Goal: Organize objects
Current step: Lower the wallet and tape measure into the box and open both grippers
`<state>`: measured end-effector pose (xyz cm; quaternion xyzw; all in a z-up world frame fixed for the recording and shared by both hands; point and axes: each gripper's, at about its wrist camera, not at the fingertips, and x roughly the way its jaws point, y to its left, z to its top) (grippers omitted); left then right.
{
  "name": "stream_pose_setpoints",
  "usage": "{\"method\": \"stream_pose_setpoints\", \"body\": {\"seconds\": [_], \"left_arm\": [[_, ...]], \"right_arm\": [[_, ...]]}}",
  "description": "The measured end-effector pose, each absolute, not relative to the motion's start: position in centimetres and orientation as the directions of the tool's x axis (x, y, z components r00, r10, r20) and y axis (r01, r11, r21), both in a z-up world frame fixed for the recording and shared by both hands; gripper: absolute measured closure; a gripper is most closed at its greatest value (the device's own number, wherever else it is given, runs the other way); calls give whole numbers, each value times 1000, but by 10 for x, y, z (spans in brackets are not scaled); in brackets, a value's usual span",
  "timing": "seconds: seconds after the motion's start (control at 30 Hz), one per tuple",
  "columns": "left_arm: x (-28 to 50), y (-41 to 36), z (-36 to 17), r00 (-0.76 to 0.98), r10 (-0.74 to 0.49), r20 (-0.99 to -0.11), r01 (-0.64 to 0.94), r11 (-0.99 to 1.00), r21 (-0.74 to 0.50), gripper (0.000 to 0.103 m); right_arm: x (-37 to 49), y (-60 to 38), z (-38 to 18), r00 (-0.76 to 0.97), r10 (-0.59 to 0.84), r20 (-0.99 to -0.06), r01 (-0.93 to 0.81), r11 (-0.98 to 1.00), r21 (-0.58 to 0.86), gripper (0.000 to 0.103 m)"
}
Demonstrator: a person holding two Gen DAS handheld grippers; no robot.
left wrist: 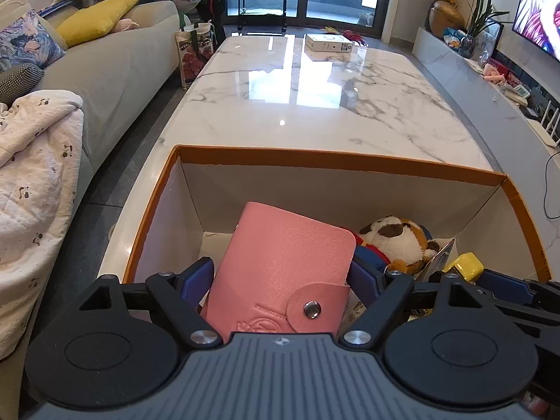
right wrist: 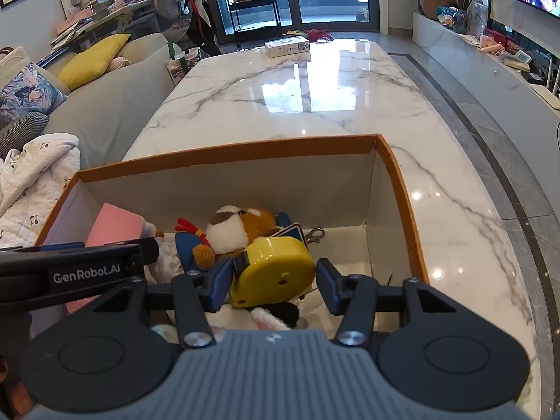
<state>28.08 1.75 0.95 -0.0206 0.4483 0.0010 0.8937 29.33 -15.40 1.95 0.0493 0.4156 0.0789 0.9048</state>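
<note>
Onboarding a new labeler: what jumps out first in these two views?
The pink card wallet clamped in the left tool and the yellow tape measure clamped in the right tool, both held over the orange-rimmed box. A plush dog lies inside it, on a glossy marble table.

The pink card holder hides the box floor behind it, and its lower edge is lost under the left gripper's grey body. At 3 o'clock of it, the plush toy shows only head and part of its body; its lower half is covered. In the right wrist view, the yellow tape measure covers the black and white furry thing at 6 o'clock, too little shown to name. Printing on the far white box is too small to read.
</note>
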Motion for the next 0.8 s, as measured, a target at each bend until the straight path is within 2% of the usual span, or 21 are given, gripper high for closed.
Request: {"method": "stream_pose_setpoints", "body": {"seconds": [0.37, 0.57, 0.7, 0.8], "left_arm": [[281, 12, 7, 590, 3, -807, -18, 1000, -10, 6], [279, 16, 9, 601, -26, -799, -26, 998, -52, 8], [275, 19, 16, 618, -35, -786, -39, 996, -75, 8], [269, 17, 25, 639, -30, -769, -33, 997, -67, 8]], "right_arm": [[292, -154, 20, 647, 178, -741, -108, 984, 142, 45], [287, -156, 27, 669, 184, -720, -105, 983, 154, 44], [281, -158, 35, 697, 161, -699, -97, 987, 131, 30], [277, -164, 42, 709, 170, -685, -93, 985, 148, 30]]}}
